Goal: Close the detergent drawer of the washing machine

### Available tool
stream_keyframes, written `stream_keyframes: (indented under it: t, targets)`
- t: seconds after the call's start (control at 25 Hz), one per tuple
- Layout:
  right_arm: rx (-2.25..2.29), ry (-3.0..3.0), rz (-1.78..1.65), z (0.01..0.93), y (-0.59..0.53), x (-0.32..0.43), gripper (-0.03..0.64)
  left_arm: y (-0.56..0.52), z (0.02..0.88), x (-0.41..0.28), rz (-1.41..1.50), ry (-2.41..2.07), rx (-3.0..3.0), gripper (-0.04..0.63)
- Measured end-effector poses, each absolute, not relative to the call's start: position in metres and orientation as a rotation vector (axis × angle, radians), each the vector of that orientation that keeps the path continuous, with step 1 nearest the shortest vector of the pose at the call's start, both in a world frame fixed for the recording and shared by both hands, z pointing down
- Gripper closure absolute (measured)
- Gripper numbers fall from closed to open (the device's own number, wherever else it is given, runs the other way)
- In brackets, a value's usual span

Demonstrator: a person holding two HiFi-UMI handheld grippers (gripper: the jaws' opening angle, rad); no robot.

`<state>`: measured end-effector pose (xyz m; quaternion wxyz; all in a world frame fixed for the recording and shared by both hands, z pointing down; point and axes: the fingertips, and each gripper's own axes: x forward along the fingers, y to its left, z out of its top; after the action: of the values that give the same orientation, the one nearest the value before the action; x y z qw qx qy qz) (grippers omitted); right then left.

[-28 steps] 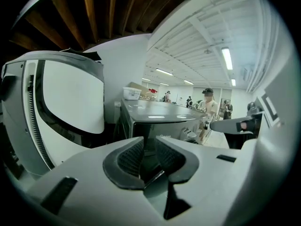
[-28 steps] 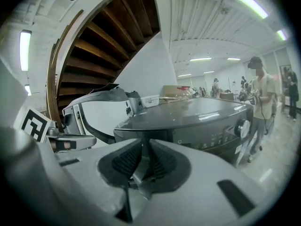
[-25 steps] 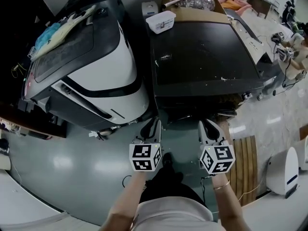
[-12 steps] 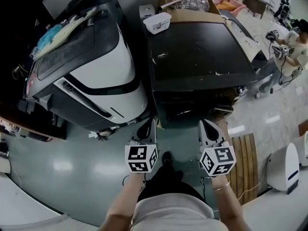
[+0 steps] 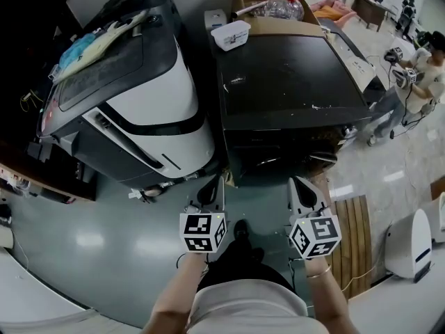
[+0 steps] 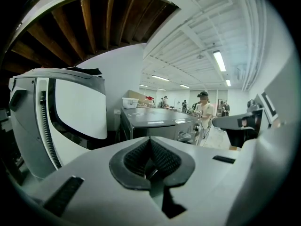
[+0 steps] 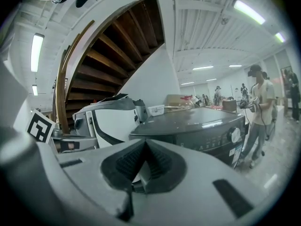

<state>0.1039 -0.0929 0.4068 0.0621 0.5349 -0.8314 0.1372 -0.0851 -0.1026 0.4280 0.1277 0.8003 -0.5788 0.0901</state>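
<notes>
The dark grey, flat-topped washing machine (image 5: pixel 292 82) stands just ahead of both grippers, but its detergent drawer cannot be made out. The left gripper (image 5: pixel 212 186) has just closed its jaws on nothing. The right gripper (image 5: pixel 300 185) is closed and empty too. The drawer is probably light plastic that slides easily and wants a square push on its face.

Bright workshop hall under a wooden staircase (image 7: pixel 117 46).
Glossy grey-green floor (image 5: pixel 90 235) underfoot, pale tiles (image 5: pixel 407 155) to the right, a slatted wooden mat (image 5: pixel 353 235) near them; white wall (image 6: pixel 124 74), ribbed white ceiling (image 6: pixel 188 36) with long tube lights (image 6: pixel 219 60).
</notes>
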Motion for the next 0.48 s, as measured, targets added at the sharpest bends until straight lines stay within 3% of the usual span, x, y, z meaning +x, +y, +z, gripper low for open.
stream_keyframes:
  t: [0.48]
  targets:
    - [1.597,-2.494,0.413,0.4080,-0.0888,0.1030,0.615,-0.0989,0.4271,-0.0882,0.249,-1.691,2.319,0.600]
